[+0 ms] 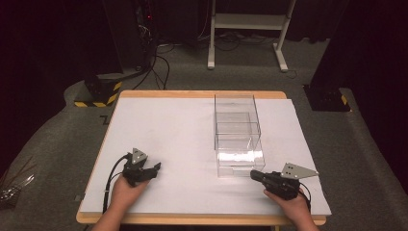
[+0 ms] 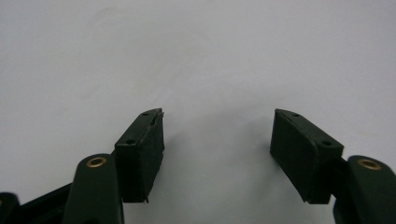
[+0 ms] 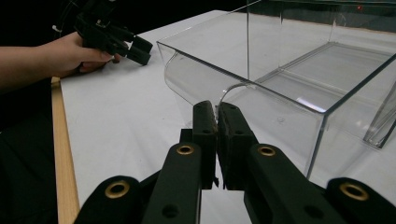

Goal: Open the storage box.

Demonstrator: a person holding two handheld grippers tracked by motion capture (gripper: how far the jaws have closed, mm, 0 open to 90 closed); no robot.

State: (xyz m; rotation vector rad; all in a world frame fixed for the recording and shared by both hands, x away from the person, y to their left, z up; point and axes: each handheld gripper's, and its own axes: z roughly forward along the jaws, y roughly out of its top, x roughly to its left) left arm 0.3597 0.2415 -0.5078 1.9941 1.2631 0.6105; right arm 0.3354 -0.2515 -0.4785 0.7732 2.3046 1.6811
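Your right gripper (image 3: 216, 116) is clenched with nothing between the jaws, just beside the near end of the clear box (image 1: 236, 132). The box runs lengthwise from the table's (image 1: 159, 120) near edge towards its far edge, right of the middle. Your left gripper (image 2: 217, 140) rests released, farther away.

Bright overhead light washes the white table (image 1: 163, 125) while the surroundings sink into darkness; all views slightly soft.

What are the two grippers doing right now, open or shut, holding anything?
Left gripper: open, nothing between its jaws, over the white table.
Right gripper: shut, holding nothing, tips at the front wall of the clear drawer box.
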